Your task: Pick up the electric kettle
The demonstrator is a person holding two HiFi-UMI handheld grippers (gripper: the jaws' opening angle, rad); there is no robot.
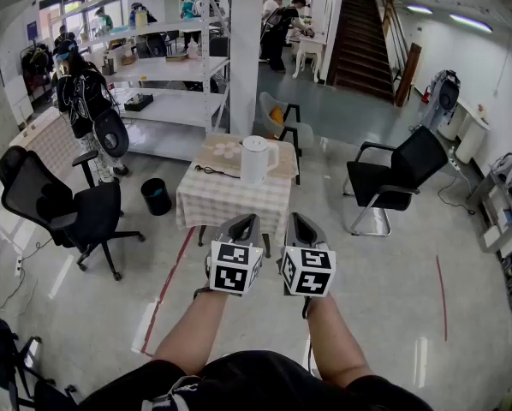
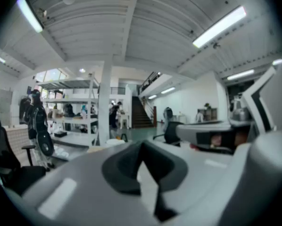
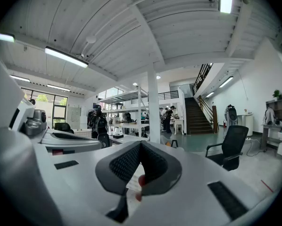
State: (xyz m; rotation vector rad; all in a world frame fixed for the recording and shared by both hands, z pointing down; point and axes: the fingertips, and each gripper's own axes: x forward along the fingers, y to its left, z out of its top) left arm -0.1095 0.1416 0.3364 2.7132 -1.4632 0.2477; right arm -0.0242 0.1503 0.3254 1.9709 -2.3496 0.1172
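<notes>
Two grippers hang well short of the checked table [image 1: 230, 202]. The left gripper [image 1: 241, 226] is closed on nothing, the white electric kettle [image 1: 256, 159] stands upright on the tabletop ahead, and the right gripper [image 1: 300, 226] is likewise closed and empty.

No words, numbers or brand names can be read anywhere here. The left marker cube [image 1: 234, 268] on the left gripper [image 1: 244, 223] and the right marker cube [image 1: 308, 271] on the right gripper [image 1: 297, 223] show only black and white square shapes, not letters. The white electric kettle [image 1: 255, 158] is too small to show any print.
</notes>
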